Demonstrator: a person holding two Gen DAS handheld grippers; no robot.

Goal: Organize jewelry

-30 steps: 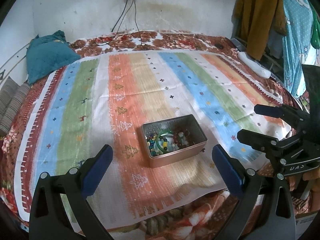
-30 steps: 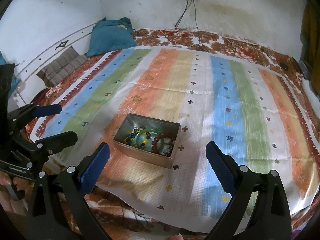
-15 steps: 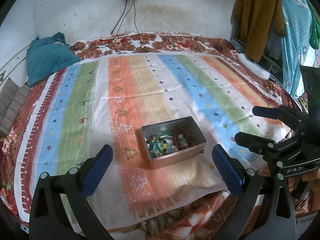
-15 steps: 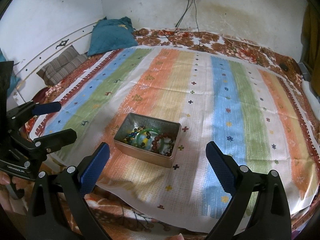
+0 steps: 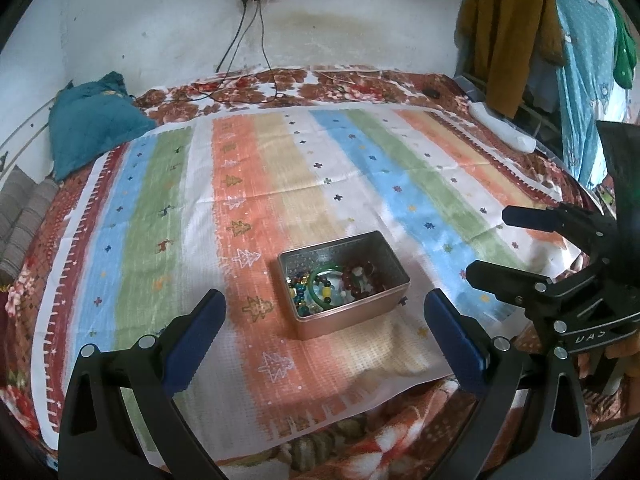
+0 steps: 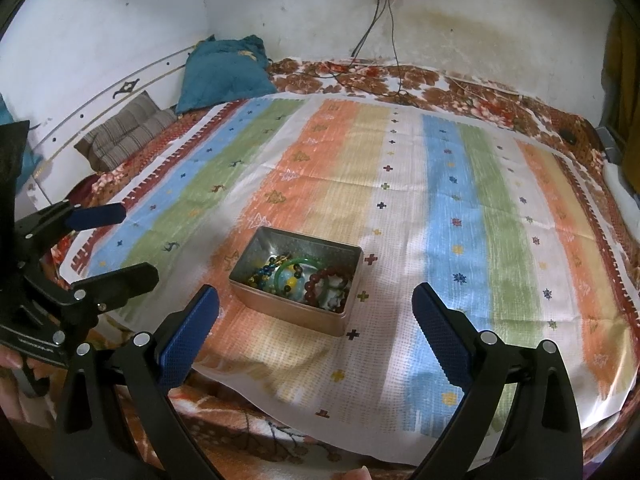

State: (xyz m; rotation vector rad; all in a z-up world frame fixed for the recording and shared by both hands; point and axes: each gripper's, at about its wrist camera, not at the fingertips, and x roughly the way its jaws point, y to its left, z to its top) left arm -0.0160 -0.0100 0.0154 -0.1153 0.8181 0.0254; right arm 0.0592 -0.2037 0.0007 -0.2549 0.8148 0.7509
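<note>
An open rectangular metal tin (image 5: 394, 266) (image 6: 248, 294) sits on the striped cloth near the bed's front edge. It holds a green bangle (image 5: 322, 273) (image 6: 298, 261), a dark red bead bracelet (image 5: 358, 280) (image 6: 326, 278) and several mixed coloured beads. My left gripper (image 5: 324, 326) is open and empty, hovering short of the tin; it also shows in the right wrist view (image 6: 116, 244). My right gripper (image 6: 316, 322) is open and empty, in front of the tin; it also shows at the right of the left wrist view (image 5: 486, 242).
The striped cloth (image 5: 256, 184) (image 6: 448, 200) covers a floral bedspread (image 5: 360, 444). A teal pillow (image 5: 92, 120) (image 6: 224, 72) and a striped cushion (image 6: 128, 128) lie at the far left. Cables (image 5: 248, 52) hang from a wall socket. Clothes (image 5: 504, 32) hang at the right.
Both grippers have drifted slightly, so the tin sits a little higher in both views. The jaws stay open. Nothing in the tin has moved.
</note>
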